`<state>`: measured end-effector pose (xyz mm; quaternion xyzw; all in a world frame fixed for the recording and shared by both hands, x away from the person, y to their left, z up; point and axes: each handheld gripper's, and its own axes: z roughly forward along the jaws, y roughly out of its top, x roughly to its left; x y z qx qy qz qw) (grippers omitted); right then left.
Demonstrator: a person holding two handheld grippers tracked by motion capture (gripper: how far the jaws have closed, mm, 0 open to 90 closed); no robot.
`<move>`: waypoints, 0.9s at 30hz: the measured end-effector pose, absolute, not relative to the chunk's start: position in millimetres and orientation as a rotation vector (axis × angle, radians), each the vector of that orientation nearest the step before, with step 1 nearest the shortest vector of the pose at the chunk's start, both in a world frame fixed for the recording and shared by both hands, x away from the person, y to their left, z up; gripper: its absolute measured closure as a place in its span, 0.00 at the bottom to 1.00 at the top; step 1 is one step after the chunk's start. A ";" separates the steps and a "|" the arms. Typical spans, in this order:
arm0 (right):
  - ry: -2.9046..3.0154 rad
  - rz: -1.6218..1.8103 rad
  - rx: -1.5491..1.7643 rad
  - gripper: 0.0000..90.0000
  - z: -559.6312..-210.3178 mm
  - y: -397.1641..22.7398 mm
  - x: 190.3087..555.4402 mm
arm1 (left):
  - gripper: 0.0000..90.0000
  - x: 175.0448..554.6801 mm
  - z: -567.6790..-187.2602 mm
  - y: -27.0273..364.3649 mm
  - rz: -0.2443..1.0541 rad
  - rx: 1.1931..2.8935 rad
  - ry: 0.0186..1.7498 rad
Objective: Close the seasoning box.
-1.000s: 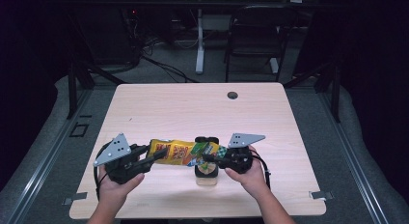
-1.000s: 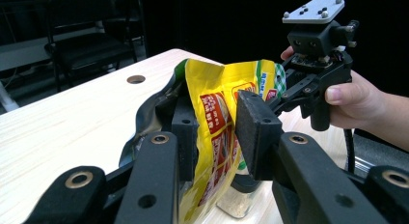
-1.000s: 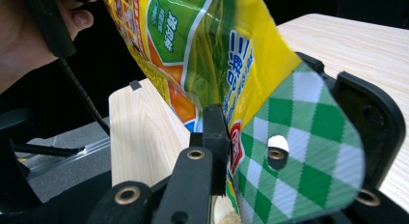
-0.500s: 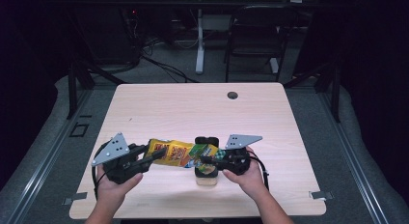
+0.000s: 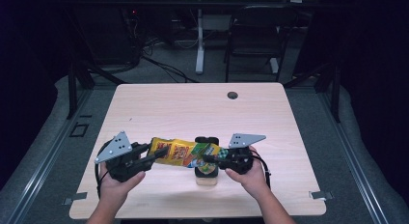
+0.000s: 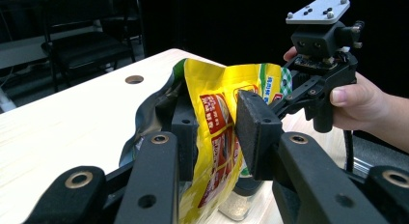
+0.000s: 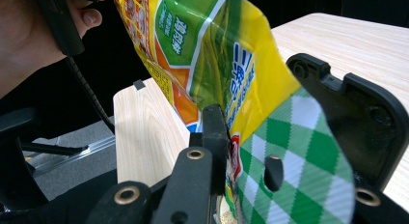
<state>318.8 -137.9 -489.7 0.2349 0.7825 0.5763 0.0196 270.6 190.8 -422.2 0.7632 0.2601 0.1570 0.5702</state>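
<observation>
Colours: snack bag and black grippers over pale wood.
Snack bag (image 5: pixel 185 153): yellow with red-orange print near the black left gripper (image 5: pixel 153 155); green panel and green-white check at the black right gripper (image 5: pixel 208 158). Table (image 5: pixel 193 108): light wood grain.

Snack bag (image 7: pixel 226 64): printed lettering on green, yellow, red panels, too small and blurred to read. No other legible text, numbers, signs.
</observation>
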 end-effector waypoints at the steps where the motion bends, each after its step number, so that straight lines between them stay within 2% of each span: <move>1: 2.431 1.780 0.724 0.97 -489.2 -138.7 319.1 | 0.78 270.7 -422.2 190.5 0.368 1.791 0.610; 27: 2.415 1.804 0.732 0.97 -489.3 -134.4 319.7 | 0.78 268.3 -416.6 190.7 0.388 1.789 0.601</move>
